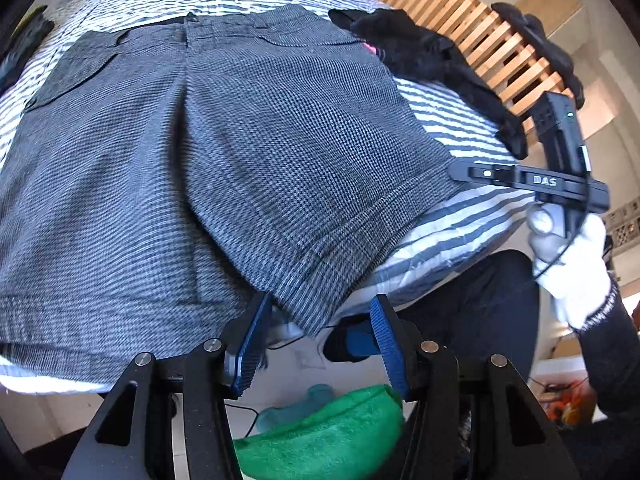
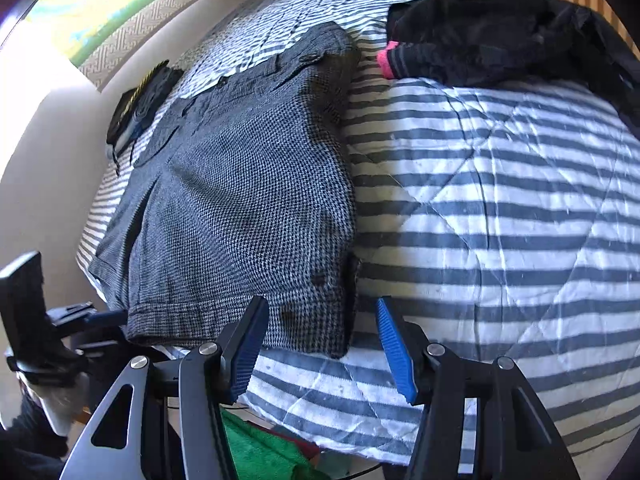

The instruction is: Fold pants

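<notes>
Pants (image 1: 224, 160) lie flat on quilt (image 2: 500, 200); hem just ahead of left gripper (image 1: 318, 344) and right gripper (image 2: 320, 344); both spread, empty, positioned to pinch it.

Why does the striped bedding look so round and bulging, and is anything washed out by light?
Both wrist views use fisheye lenses, so the striped quilt and grey pants bow outward; right wrist view: the wall at left is blown out by daylight; left wrist view: slight blur.

Striped quilt (image 2: 500, 208) right of pants (image 2: 248, 200) is bare, room to pass. Black clothes pile (image 2: 500, 28) blocks far right corner. Dark item (image 2: 140, 100) crowds far left edge by wall. Near edge clear.
</notes>
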Motion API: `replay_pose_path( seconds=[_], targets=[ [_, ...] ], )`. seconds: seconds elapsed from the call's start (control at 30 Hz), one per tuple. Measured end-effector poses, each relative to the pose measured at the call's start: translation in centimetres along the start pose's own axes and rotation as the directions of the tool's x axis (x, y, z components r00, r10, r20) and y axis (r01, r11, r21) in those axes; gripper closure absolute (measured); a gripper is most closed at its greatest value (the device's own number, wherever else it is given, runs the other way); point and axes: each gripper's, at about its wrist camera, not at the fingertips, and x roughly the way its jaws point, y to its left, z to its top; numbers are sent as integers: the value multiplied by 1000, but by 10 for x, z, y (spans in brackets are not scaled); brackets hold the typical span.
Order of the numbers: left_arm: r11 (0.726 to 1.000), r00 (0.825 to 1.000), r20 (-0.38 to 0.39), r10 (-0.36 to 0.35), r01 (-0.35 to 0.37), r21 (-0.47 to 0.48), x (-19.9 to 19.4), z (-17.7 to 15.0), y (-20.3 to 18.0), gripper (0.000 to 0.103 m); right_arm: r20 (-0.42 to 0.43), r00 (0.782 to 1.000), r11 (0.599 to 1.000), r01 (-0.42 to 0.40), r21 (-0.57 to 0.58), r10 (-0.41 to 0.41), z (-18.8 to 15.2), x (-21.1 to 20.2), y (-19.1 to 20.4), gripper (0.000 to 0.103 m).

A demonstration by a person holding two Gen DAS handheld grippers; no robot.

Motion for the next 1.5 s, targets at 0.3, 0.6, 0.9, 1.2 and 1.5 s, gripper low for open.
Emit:
replay_pose_path(
  seconds=[0.3, 0.6, 0.9, 1.2, 1.5],
  targets=[
    [997, 999, 15, -49, 50, -54, -12, 1, 15, 93, -13, 1000, 999, -2, 40, 3, 0, 15, 4, 75],
    [993, 991, 60, -116, 115, 15, -66, -17, 8, 93, 89, 996, 997, 31, -70, -25, -15, -54, 53, 91],
    [991, 991, -44, -127, 128, 31, -71, -29, 17, 86, -23, 991, 990, 130, -52, -131, -22, -21, 40, 79],
    [985, 975, 206, 81, -46, -168, -173, 56, 138, 65, 155, 984, 995, 93, -49, -84, 74, -69, 55, 64],
    [959, 941, 251, 227, -172, -224, -155, 190, 248, 36, 132, 969, 975, 215, -50, -207, 213, 5, 64, 60]
  ],
)
